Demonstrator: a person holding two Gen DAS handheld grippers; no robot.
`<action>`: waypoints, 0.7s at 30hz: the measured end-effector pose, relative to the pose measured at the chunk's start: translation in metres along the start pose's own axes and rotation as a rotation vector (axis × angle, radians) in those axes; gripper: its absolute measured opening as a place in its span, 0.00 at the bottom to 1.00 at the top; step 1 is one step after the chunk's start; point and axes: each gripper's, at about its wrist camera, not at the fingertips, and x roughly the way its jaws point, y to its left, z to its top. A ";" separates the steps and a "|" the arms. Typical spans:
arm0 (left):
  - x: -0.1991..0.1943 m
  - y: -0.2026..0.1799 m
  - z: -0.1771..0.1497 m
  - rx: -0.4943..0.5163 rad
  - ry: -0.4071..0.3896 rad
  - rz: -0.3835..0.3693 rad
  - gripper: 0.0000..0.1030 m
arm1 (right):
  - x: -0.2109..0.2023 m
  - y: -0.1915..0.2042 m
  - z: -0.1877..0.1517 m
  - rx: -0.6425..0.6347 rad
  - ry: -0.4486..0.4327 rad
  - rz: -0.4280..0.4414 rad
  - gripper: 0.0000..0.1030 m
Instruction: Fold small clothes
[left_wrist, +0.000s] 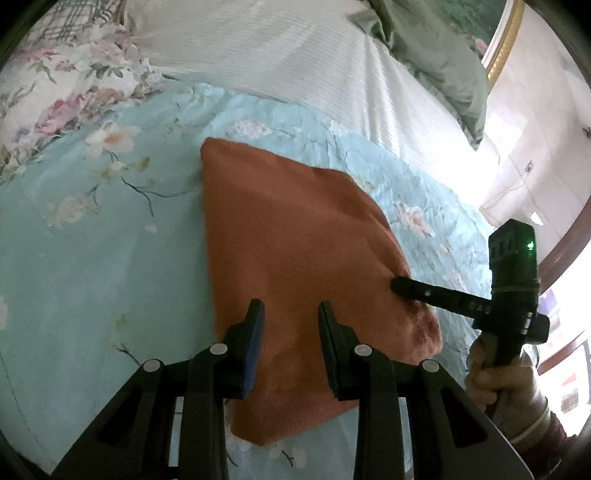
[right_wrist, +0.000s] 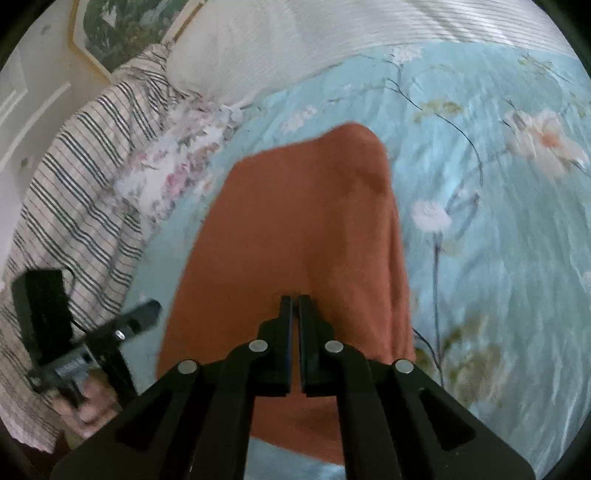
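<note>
Over the near edge of the cloth (left_wrist: 295, 236), the left tool (left_wrist: 291, 314) hovered with its jaws partly apart and nothing clamped between them; the rust-coloured fabric showed through the gap. At four o'clock from it in the left view, the right tool (left_wrist: 400, 286) reached in with its tip on the cloth's right edge. Its jaws were together, and that view suggested they pinched a bunched bit of the edge, though whether fabric was truly caught could not be told. The right view showed the same tool (right_wrist: 294, 301) closed over the cloth (right_wrist: 295, 229), with the left tool (right_wrist: 147, 312) blurred at eight o'clock.

Beyond the tools, the cloth lay on the blue floral bedspread (left_wrist: 92, 240) of the bed, fairly flat, its far corner pointing toward eleven o'clock in the left view. A white ribbed cover (left_wrist: 295, 55) lay at twelve o'clock, and a striped blanket (right_wrist: 74, 184) showed at nine o'clock in the right view.

By my judgement the task was in its early part: the cloth looked perhaps folded once, with an overlapping layer along its right side. More folds and squaring the edges seemed left.
</note>
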 end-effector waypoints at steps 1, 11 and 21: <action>0.007 0.000 0.001 0.002 0.013 0.010 0.29 | 0.001 -0.007 -0.002 0.014 -0.012 -0.028 0.03; 0.006 -0.004 -0.008 0.006 0.018 0.017 0.29 | -0.017 -0.008 -0.010 0.039 -0.024 -0.016 0.03; 0.012 -0.018 -0.040 0.080 0.078 0.120 0.31 | -0.016 -0.017 -0.044 0.030 0.023 -0.032 0.04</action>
